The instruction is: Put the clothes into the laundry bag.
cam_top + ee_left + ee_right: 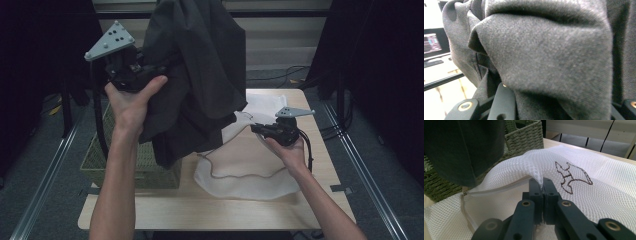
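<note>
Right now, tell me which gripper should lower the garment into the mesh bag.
Left. The left gripper already holds the dark garment above the white mesh laundry bag; the right gripper pinches the bag's edge.

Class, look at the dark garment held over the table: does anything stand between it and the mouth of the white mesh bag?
Nothing visible does. The dark garment hangs directly above the mesh bag, whose rim the right gripper pinches up.

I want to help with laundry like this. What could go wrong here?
The dark garment hangs from the left gripper by one bunched fold and might slip out. It dangles beside the mesh bag's opening, so it could miss. The right gripper pinches only a thin ridge of mesh, which might pull free.
</note>
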Tool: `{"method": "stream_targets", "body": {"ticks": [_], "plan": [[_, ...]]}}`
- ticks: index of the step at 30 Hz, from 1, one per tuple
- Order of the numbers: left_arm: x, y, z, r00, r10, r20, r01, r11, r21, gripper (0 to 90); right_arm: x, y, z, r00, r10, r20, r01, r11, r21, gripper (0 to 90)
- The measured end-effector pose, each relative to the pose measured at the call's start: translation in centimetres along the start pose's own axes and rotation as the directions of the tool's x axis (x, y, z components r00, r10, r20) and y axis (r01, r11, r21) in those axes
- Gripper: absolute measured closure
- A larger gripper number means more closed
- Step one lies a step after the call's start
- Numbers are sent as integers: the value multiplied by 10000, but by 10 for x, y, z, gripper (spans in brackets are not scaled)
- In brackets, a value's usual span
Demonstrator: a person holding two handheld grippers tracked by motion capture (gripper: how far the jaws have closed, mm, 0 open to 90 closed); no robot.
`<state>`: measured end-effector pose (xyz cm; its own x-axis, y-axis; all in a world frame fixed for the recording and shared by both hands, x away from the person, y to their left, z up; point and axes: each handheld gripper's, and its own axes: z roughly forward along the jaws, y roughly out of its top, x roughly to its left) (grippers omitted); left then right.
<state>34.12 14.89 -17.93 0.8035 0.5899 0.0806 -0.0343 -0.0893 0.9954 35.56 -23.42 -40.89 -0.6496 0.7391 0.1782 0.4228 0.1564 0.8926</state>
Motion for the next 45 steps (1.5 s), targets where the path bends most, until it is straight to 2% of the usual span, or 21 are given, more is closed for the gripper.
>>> {"method": "stream_targets", "body": {"ticks": [3,4,6,9,11,12,15,17,21,23,25,27,30,35,36,37,39,40,41,44,45], "plan": [[-12,-4,7,9989,-37,471,41,10000,-78,669,-2,0,-1,10000,-5,-32,5,10000,-24,882],[-12,-4,7,9989,-37,471,41,10000,-78,669,-2,0,-1,10000,27,-53,-27,10000,-24,882],[-23,-8,13,9962,-63,864,78,9998,-169,669,-3,0,-1,9999,98,-81,-98,9999,-41,883],[-32,-13,17,9936,-122,1120,139,9998,-148,668,-4,0,-2,9999,62,-114,-63,10000,-70,883],[-38,-15,20,9906,-317,1334,341,9993,-152,668,-5,0,-2,9998,165,-146,-167,9998,-85,883],[-42,-15,22,9901,-202,1391,220,9997,-114,668,-6,0,-2,9999,124,-78,-124,9999,-89,883],[-52,-11,27,9861,-122,1657,145,9998,-124,667,-7,-1,-2,9997,222,-139,-223,9997,-64,882],[-57,-5,31,9838,-235,1776,269,9995,-169,667,-7,-1,-2,9996,249,-150,-250,9997,-85,883],[-64,5,36,9811,-59,1934,112,9996,-268,666,-8,-1,-3,9997,223,-143,-224,9997,-87,883],[-71,13,39,9794,205,2008,-152,9995,-278,666,-8,-1,-2,9995,237,-208,-239,9996,-118,883],[-73,13,39,9774,295,2092,-237,9993,-299,665,-8,-1,-3,9994,274,-228,-277,9995,-121,883],[-76,5,41,9742,201,2250,-150,9996,-242,665,-8,-1,-4,9995,262,-193,-264,9996,-120,882],[-78,-18,45,9688,-155,2473,200,9997,-155,664,-9,-1,-4,9991,351,-235,-354,9993,-145,883],[-85,-58,51,9681,-259,2493,200,9995,260,663,-10,-2,-2,9981,439,-434,-444,9990,-96,883],[-85,-58,51,9681,-259,2493,200,9995,260,663,-10,-2,-2,9981,439,-434,-444,9990,-96,883],[-89,-71,50,9706,-318,2384,237,9990,368,662,-10,-2,-2,9967,634,-512,-635,9980,-7,882],[-90,-86,49,9658,-460,2551,357,9984,450,662,-10,-3,-1,9962,653,-575,-652,9979,37,883],[-90,-86,49,9658,-460,2551,357,9984,450,661,-11,-3,-2,9950,753,-661,-752,9972,34,883],[-92,-101,48,9669,-626,2475,496,9971,584,661,-12,-3,-2,9945,797,-684,-800,9968,-11,883],[-97,-120,49,9713,-549,2313,428,9974,573,661,-13,-3,-2,9928,936,-741,-936,9956,31,883],[-101,-126,50,9729,-703,2205,599,9968,533,661,-14,-3,-1,9933,879,-752,-882,9961,-9,883]]}}
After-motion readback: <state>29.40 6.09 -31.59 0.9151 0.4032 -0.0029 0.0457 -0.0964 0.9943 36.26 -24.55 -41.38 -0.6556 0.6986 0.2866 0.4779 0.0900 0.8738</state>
